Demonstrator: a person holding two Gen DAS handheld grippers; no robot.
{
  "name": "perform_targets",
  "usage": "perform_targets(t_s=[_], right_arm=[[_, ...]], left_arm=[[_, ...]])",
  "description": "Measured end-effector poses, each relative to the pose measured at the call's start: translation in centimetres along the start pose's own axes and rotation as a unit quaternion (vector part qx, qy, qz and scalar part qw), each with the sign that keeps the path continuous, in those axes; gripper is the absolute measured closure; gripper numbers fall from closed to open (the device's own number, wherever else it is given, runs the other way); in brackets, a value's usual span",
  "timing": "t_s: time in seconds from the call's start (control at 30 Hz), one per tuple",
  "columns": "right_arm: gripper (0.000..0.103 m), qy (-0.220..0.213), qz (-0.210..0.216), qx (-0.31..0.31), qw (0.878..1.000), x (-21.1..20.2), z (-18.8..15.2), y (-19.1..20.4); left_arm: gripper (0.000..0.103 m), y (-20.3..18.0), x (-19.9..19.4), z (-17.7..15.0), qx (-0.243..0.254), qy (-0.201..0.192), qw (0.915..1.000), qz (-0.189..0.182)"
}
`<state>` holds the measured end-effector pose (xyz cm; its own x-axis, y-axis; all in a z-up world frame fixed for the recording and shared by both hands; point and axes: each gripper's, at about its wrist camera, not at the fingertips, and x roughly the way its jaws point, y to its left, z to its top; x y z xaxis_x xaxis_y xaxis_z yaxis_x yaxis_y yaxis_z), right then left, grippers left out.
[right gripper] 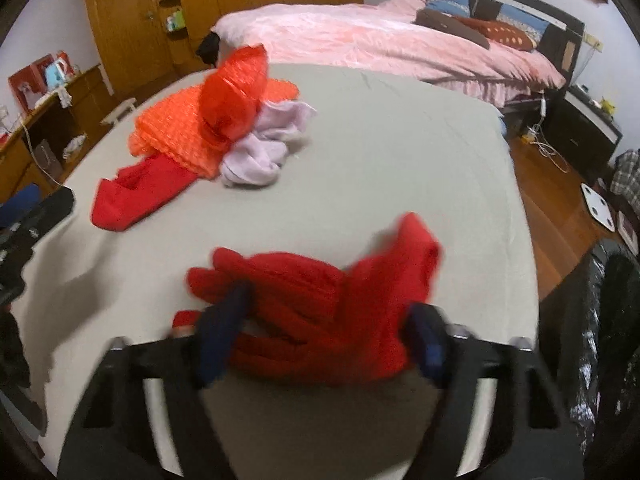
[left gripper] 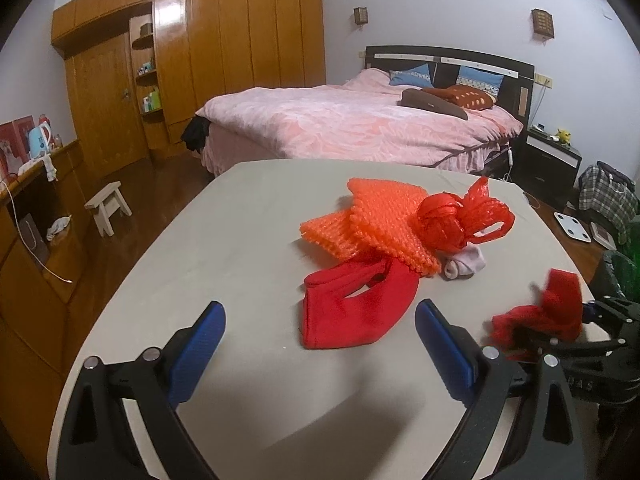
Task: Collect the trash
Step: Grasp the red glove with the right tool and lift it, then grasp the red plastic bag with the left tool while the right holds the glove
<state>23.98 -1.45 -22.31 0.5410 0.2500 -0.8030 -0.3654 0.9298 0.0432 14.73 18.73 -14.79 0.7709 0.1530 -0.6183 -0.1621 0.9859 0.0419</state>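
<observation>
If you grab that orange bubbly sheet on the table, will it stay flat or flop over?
Probably flop. The orange bubbly sheet already lies folded and rumpled, so it looks soft, not stiff. It looks like thin plastic full of air pockets, so likely light. The red plastic bag rests on it and may slide off when it is lifted.

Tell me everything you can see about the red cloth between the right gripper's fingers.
The red cloth is a crumpled piece of soft, ribbed-looking fabric, bunched into folds with one flap sticking up at its right end. It sits between the fingers of the right gripper, low over the near edge of the grey table; motion blur hides whether it touches the table. The left wrist view shows it apart from the pile of other red and orange items.
</observation>
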Motion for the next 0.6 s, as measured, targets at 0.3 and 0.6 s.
perform_targets(t_s=[0.3,0.6], right_arm=[[0.08,-0.024,0.043,0.017,0.999,-0.5,1.5,-0.5],[0.08,-0.058,0.02,0.042,0.997,-1.9,5.1,-3.3]], left_arm=[[0.01,-0.3,0.8,1.1,-0.008,0.002,0.9998,-0.018],[0.015,-3.1,1.8,4.5,0.002,-0.024,0.9985,-0.049]])
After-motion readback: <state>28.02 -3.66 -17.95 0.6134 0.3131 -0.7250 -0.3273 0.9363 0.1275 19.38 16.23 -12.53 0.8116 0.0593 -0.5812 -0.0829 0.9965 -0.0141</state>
